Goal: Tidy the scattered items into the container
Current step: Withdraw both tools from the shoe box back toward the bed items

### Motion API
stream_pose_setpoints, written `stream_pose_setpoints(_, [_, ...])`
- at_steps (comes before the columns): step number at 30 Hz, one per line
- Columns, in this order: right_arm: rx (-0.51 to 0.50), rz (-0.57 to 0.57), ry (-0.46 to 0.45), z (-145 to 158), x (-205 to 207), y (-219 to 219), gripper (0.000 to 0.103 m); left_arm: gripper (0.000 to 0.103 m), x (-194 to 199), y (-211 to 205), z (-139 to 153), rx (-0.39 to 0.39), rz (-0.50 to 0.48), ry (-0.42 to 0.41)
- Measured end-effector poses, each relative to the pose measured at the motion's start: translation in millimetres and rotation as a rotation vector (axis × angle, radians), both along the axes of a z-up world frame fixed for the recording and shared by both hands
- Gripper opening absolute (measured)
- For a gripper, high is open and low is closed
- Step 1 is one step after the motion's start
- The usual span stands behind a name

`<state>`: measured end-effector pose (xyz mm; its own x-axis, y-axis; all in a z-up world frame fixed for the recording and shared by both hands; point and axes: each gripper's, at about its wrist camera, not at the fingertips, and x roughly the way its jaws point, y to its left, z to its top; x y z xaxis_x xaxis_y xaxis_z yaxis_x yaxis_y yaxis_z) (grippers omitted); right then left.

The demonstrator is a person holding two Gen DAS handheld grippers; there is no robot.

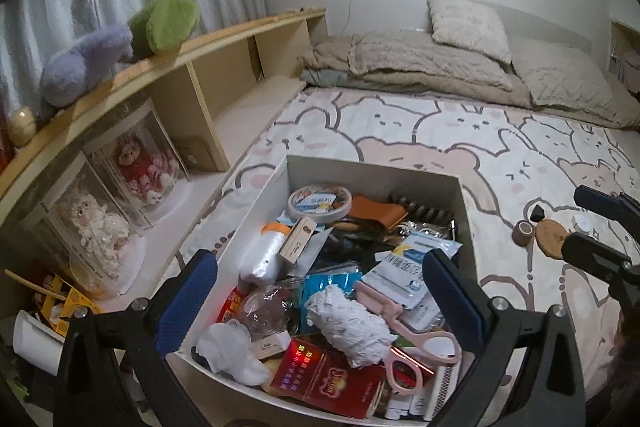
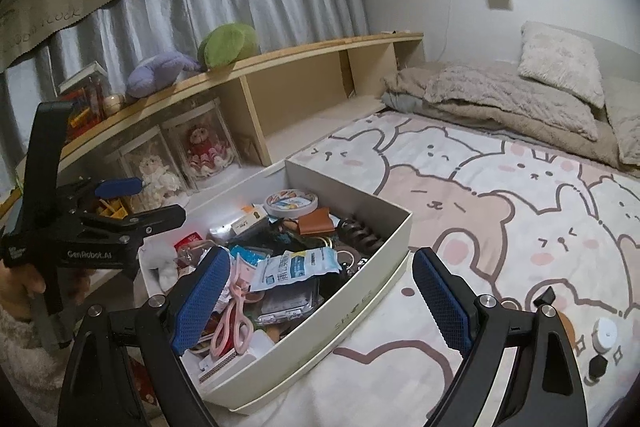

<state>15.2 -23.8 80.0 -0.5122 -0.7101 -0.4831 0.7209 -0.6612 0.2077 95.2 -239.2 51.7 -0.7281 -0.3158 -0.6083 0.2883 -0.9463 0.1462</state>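
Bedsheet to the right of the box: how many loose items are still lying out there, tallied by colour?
Black: 1, small black piece
Tan or brown: 2, small roll and round disc
White: 1, small white round item
Total: 4

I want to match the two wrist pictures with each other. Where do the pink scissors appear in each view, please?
Left wrist view: the pink scissors lie in the white box, lower centre-right, handles toward the camera, beside the right-hand blue pad.
Right wrist view: the pink scissors lie in the box's near end, lower left of centre, beside the left-hand blue pad.
Shared landmark: the round tape roll at the box's far end.
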Motion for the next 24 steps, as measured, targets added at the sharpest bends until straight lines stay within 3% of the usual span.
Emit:
stream_pose_setpoints(2, [0.001,-0.015,0.012,3,2,4,0.103,0.103,5,7,4,-0.004,-0.008,0.016])
stream_pose_setpoints(24, [-0.012,-0.075,0.060,16,19,40,0.103,0.103,34,63,32,0.026,-0.062,0.137])
